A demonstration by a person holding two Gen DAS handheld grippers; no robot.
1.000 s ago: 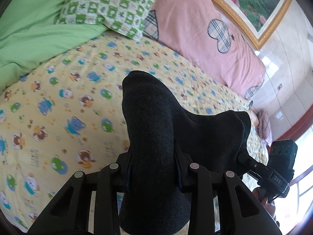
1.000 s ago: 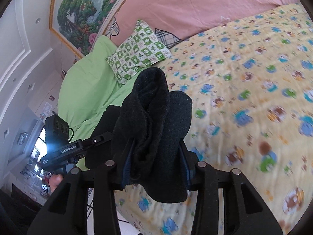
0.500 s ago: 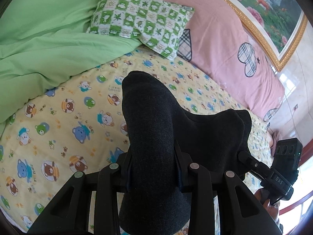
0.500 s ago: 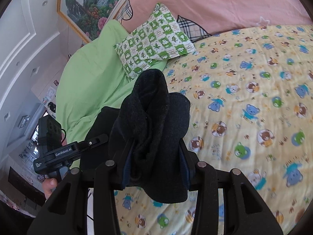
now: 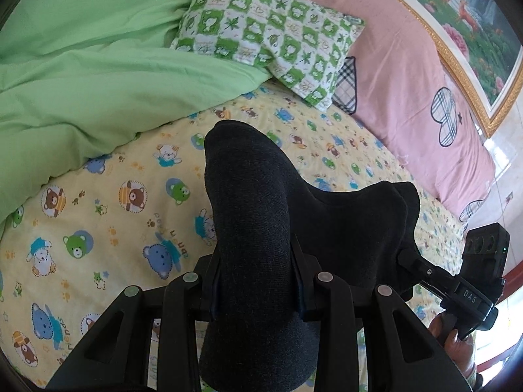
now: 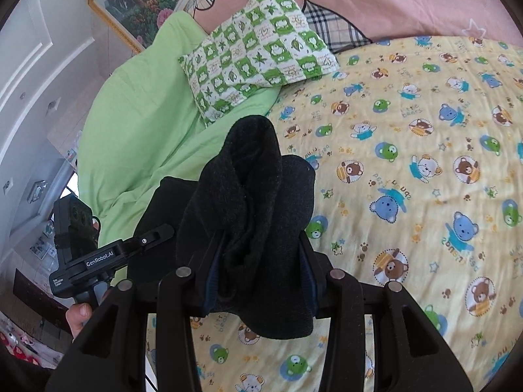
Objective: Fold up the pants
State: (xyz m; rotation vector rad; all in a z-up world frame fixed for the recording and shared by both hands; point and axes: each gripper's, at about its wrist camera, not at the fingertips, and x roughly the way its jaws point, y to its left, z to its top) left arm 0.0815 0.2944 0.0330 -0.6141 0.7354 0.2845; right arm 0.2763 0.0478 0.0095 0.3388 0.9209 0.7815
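Note:
The dark grey pants (image 5: pixel 248 215) hang bunched between both grippers above the bed. My left gripper (image 5: pixel 255 281) is shut on one bunch of the cloth, which sticks up past the fingers. The cloth stretches right to my right gripper, seen at the far right of the left wrist view (image 5: pixel 405 254). My right gripper (image 6: pixel 258 268) is shut on another bunch of the pants (image 6: pixel 258 189). The left gripper shows at the left of the right wrist view (image 6: pixel 163 232), also holding the cloth. The fingertips are hidden in the fabric.
Below lies the bed with a yellow bear-print sheet (image 5: pixel 98 215), (image 6: pixel 408 163). A green quilt (image 5: pixel 81 72) and a green checked pillow (image 5: pixel 271 32) lie at the head, against a pink headboard cover (image 5: pixel 408 75). A framed painting (image 5: pixel 464 16) hangs above.
Both grippers have moved with the pants toward the head of the bed; the green quilt and checked pillow now look nearer and larger. Both grips stay the same.

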